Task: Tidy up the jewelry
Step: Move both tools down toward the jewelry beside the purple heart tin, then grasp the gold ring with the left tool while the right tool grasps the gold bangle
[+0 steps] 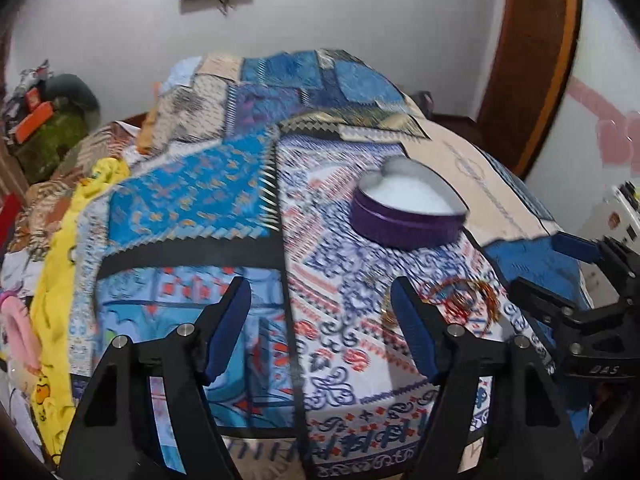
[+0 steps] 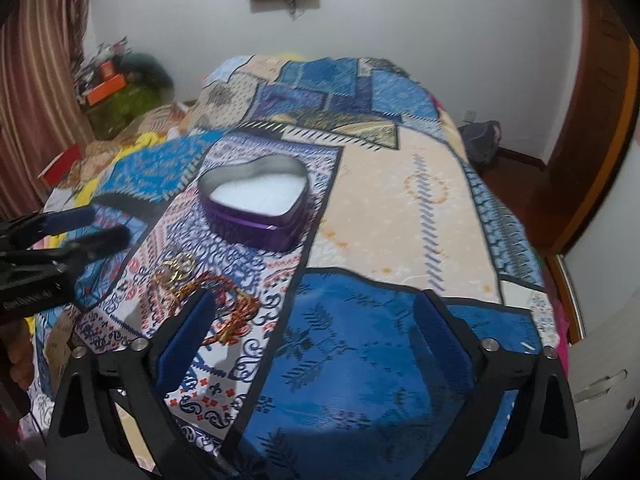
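Right now both my hand-held grippers gape empty over the bed, and the tangled red-gold bangles [image 2: 200, 292] lie at eleven o'clock touching the right hand-held gripper [image 2: 320, 320], nearer than the left hand-held gripper [image 1: 320, 320], short of the heart-shaped tin [image 2: 256, 204].

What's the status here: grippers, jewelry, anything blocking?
Left hand-held gripper and right hand-held gripper open, empty. Bangles loose on bedspread, outside open heart tin. Nothing blocking.
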### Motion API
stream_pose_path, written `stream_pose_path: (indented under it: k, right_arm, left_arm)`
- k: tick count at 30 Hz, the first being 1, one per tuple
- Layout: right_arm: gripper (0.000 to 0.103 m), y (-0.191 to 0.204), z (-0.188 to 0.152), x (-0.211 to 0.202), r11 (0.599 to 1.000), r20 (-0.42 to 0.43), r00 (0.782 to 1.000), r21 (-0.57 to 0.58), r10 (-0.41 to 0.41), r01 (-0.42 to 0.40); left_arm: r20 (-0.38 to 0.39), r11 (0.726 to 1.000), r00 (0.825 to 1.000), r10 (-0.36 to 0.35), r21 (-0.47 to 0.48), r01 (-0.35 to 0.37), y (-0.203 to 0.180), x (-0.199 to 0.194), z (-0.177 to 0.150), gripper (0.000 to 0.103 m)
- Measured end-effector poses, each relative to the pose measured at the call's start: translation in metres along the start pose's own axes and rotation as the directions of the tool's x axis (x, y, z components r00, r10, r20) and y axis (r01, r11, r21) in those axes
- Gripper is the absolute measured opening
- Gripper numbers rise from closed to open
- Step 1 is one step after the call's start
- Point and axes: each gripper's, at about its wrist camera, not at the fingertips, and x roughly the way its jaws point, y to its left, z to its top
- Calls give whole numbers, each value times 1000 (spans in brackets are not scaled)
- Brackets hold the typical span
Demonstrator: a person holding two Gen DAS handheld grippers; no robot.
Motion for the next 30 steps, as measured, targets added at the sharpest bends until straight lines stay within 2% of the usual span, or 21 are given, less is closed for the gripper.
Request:
stream_pose_path:
  k: [4, 14, 16, 19, 24, 27, 30]
  right_arm:
    - [77, 1, -2, 6, 999, -26, 999, -17, 29, -30]
    - [44, 3, 1, 11, 995, -50, 994, -19, 96, -97]
    - [37, 7, 1, 11, 993, -54, 992, -29, 111, -113]
    - [31, 11, 1, 12, 990, -62, 989, -35, 134, -136]
    - [27, 16, 0, 16, 986, -73, 985, -39, 159, -162]
    - [19, 16, 1, 20, 984, -80, 982, -34, 172, -175]
    - [19, 15, 1, 21, 982, -85, 979, -21, 188, -190]
  left_arm:
    - [-22, 998, 998, -50, 37, 51, -10, 6, -4, 69]
    - [-90, 989, 987, -132, 61, 138, -21, 24, -9, 40]
    - [-93, 986, 985, -144, 67, 151, -23, 25, -9, 39]
    - [-90, 984, 984, -154, 74, 160, -25, 26, -9, 38]
    - [-95, 982, 981, -168, 68, 175, -25, 31, -6, 35]
    - [-94, 980, 979, -182, 67, 189, -25, 31, -5, 27]
    - [-91, 978, 977, -192, 67, 198, -26, 32, -5, 19]
